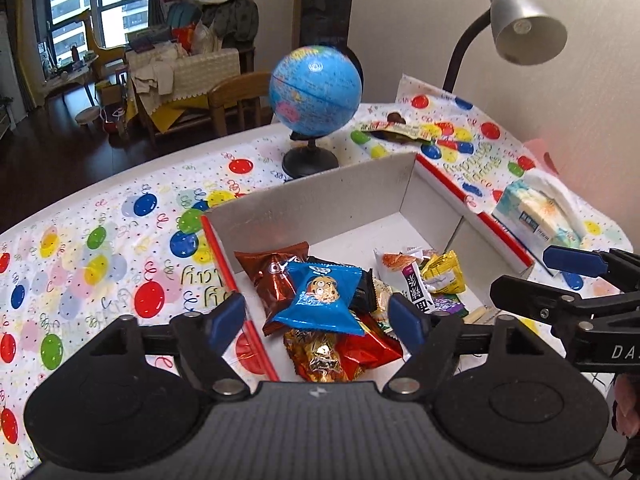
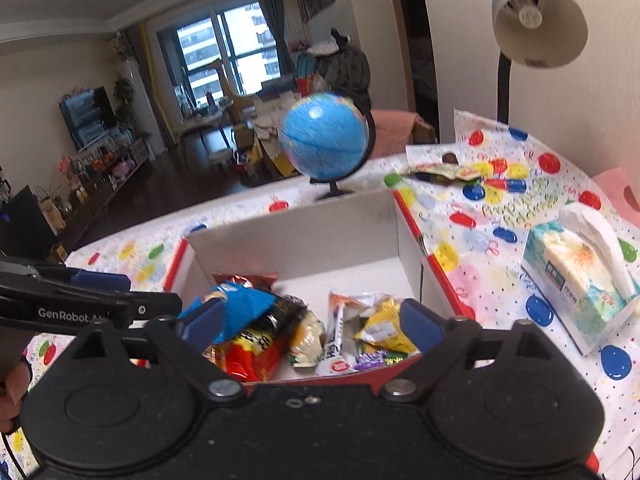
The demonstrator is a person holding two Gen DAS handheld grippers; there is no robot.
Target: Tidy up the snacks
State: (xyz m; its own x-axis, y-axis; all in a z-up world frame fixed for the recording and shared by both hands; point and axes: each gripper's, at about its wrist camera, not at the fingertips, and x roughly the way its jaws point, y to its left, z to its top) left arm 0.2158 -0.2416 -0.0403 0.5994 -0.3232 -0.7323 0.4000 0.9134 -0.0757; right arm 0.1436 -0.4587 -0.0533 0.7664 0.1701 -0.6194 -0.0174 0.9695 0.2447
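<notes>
We judge the sorting nearly done: most of the snacks already lie heaped in the open white box, and only one flat packet is still out on the bench, well beyond the box's far wall, next to the globe.

Going left to right inside the box, we see a brown packet against the left wall, then a blue cookie packet lying on top of the pile, with gold and red wrappers under it. Further right are a white packet with dark lettering and a yellow packet near the right wall. The back half of the box floor is bare, so we think there is room for what remains.

Our left gripper hangs over the pile with its fingers spread wide and nothing between them. Our right gripper is likewise wide apart and empty, above the box's near edge.

Right of the box, a tissue pack stands on the bench, apart from the snacks; we take it as no part of the job.

What is left, as we judge it, is fetching that last packet.
</notes>
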